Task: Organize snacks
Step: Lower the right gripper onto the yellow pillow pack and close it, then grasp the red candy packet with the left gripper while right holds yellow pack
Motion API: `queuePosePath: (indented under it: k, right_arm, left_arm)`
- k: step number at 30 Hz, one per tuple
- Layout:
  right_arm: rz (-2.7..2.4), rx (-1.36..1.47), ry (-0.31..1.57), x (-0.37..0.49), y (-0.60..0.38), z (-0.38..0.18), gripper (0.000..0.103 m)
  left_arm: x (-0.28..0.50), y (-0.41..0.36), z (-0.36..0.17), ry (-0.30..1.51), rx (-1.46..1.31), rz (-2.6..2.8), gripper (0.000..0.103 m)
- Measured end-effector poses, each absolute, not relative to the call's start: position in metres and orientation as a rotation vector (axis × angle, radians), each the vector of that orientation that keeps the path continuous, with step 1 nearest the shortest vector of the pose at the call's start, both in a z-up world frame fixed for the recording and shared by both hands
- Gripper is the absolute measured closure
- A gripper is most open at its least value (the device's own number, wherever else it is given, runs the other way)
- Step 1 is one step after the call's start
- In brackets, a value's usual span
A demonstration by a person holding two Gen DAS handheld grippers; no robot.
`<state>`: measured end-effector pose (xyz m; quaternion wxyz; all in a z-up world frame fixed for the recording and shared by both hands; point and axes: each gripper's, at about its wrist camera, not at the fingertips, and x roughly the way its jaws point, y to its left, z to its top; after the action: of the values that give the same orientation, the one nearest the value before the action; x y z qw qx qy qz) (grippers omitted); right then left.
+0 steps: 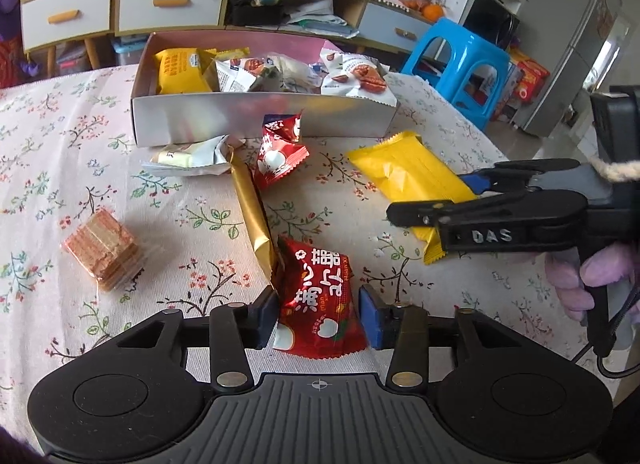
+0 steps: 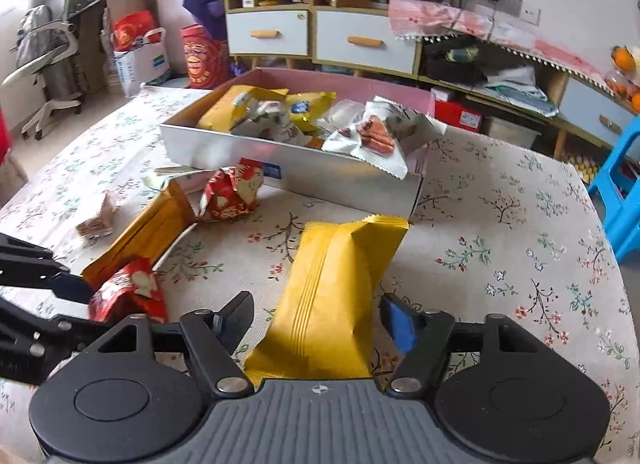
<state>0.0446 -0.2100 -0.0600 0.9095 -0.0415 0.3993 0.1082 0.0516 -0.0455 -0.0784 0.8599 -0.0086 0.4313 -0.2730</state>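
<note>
Floral tablecloth | left tongs clamp red packet | right tongs loosely straddle yellow packet

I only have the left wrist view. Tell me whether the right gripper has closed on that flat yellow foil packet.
Observer: Not closed. The flat yellow foil packet lies lengthwise between the fingers of the right gripper, with floral tablecloth showing on both sides.
Operator: Say where its far end points.
Observer: Toward the near corner of the open silver cardboard box.
Operator: Name what stands past the table's far left.
Observer: A white office chair.
</note>
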Motion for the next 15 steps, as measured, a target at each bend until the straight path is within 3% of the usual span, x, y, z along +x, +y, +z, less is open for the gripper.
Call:
queuePosePath:
  k: [1, 4, 15]
  right_arm:
    - [0.219, -0.081, 0.833, 0.046, -0.210, -0.062, 0.061]
    - [0.212, -0.069, 0.837, 0.046, -0.212, -0.061, 0.068]
    - [0.249, 0.027, 0.825, 0.041, -0.215, -0.042, 0.071]
  left_arm:
    - [0.051, -0.046, -0.078, 0.902, -0.004, -0.557, 0.067]
    - [0.052, -0.041, -0.076, 0.909, 0.009, -0.531, 0.068]
    - [0.046, -0.022, -0.058, 0.913, -0.062, -0.541, 0.068]
